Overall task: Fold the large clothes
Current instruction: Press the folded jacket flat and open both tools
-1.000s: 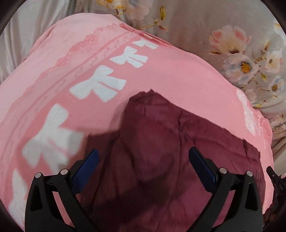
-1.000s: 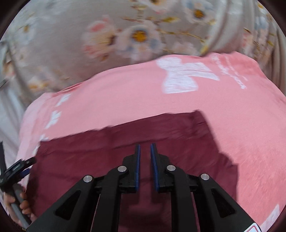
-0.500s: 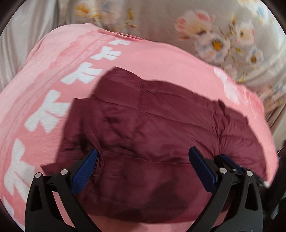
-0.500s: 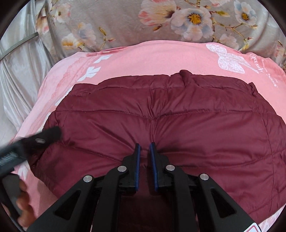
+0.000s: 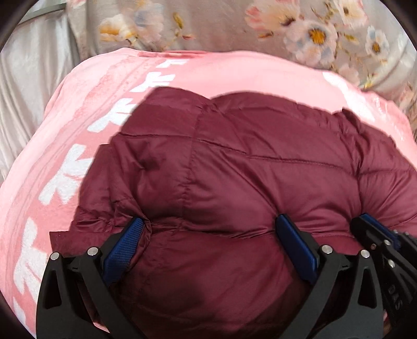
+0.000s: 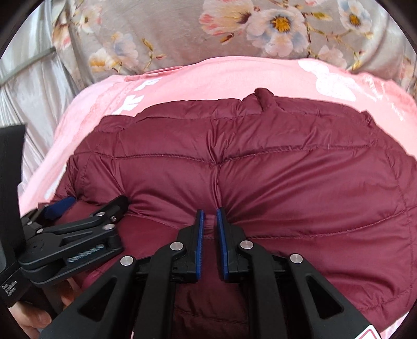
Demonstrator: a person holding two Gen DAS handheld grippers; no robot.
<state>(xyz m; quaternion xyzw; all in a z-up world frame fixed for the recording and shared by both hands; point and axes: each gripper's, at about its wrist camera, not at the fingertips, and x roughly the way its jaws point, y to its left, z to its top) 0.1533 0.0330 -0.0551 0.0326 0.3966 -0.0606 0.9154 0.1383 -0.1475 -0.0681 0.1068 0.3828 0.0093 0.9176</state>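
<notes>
Maroon quilted jacket (image 5: pixel 255 167) fills the left wrist view, lying on a pink blanket (image 5: pixel 78 125) printed with white bows; a grey floral sheet (image 5: pixel 224 23) lies beyond it. The left gripper (image 5: pixel 209 234) stands wide open, its blue pads pressing down into the jacket's near padded edge, with fabric bulging up between them but nothing pinched. At the right edge the right gripper (image 5: pixel 375 229) shows, just beside the left one, its tips sunk into the same edge.

From the right wrist view the jacket (image 6: pixel 273 161) spreads across the blanket (image 6: pixel 203 78), collar (image 6: pixel 264 97) at the far side, the sheet (image 6: pixel 166 28) behind. The right gripper (image 6: pixel 209 217) is nearly closed, its narrow gap set against a puckered fold at the near edge; whether cloth sits between the pads I cannot tell. The left gripper (image 6: pixel 91 203) lies to the left, open, fingers resting on the jacket, with the person's hand (image 6: pixel 34 315) under it.
</notes>
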